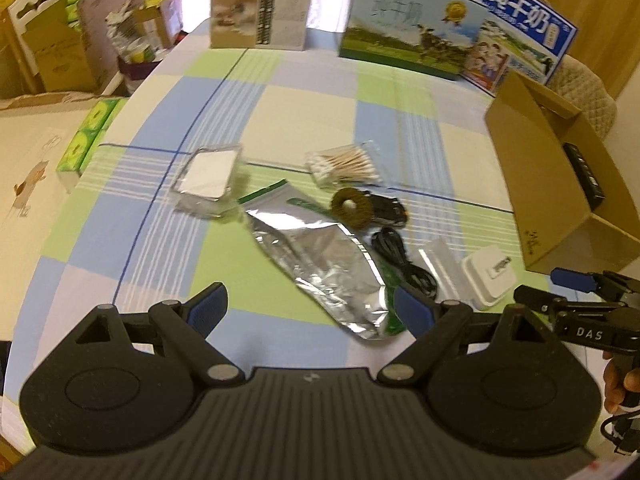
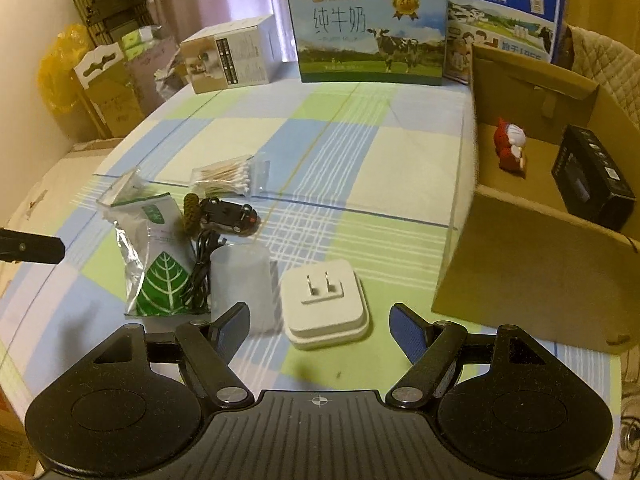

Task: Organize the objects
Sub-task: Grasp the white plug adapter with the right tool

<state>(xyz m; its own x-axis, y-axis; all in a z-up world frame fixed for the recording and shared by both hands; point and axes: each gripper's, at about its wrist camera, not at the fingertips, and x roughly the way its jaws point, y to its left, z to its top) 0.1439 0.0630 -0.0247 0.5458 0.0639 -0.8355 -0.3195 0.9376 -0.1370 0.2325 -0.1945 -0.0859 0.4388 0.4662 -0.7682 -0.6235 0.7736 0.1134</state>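
Note:
Loose items lie on the checked tablecloth: a foil pouch (image 1: 324, 268) (image 2: 156, 256), a white plug adapter (image 2: 326, 304) (image 1: 490, 276), a black cable (image 2: 202, 264) (image 1: 404, 256), a frosted plastic cup (image 2: 244, 284), a black toy car (image 2: 228, 216) (image 1: 390, 210), a brown ring (image 1: 352, 208), a cotton swab pack (image 1: 344, 164) (image 2: 228, 178) and a clear packet (image 1: 208, 178). My left gripper (image 1: 316, 306) is open just short of the pouch. My right gripper (image 2: 320, 326) is open with the adapter between and just beyond its fingers. An open cardboard box (image 2: 532, 240) (image 1: 560, 184) holds a red figurine (image 2: 508, 146) and a black box (image 2: 592, 184).
Two milk cartons (image 2: 368, 28) (image 2: 504, 12) and a beige carton (image 2: 232, 54) stand along the table's far edge. Green tissue packs (image 1: 90, 136) lie at the left edge. Boxes and bags crowd the room's left side. The right gripper's tip (image 1: 572, 280) shows in the left wrist view.

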